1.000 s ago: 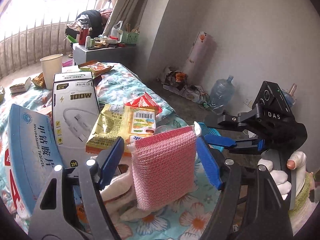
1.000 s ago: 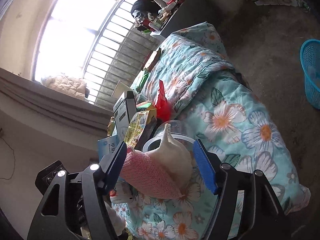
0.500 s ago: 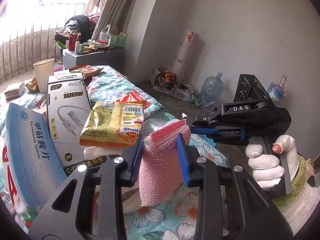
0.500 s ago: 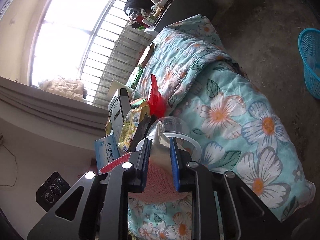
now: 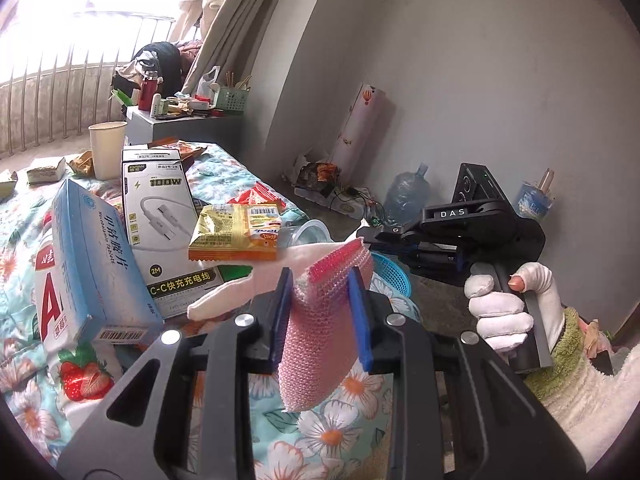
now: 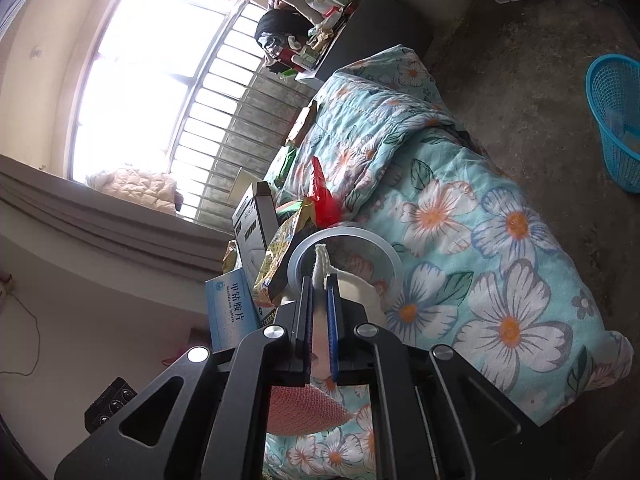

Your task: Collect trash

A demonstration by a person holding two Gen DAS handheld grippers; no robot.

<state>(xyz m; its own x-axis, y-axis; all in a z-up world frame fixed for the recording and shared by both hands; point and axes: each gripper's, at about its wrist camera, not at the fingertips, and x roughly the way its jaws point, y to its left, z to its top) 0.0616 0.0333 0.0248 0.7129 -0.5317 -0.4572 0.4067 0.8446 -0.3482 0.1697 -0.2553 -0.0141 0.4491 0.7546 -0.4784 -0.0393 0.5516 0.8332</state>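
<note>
A pink mesh sponge hangs between the blue pads of my left gripper; its jaws are closing and the pads press on the sponge's sides. The sponge's lower end also shows under the right gripper's frame. A white cloth runs behind the sponge toward my right gripper, held in a gloved hand. In the right wrist view the right gripper is shut on the white cloth, whose tip pokes up past the pads. Both are held above a floral quilt.
On the quilt lie a yellow snack packet, a white charger box, a blue tablet box, a red wrapper, a paper cup and a clear plastic tub. A blue basket stands on the bare floor.
Both grippers went from wide open to closed: the left on the pink sponge, the right on the white cloth. The left gripper has lifted the sponge and moved sideways with it.
</note>
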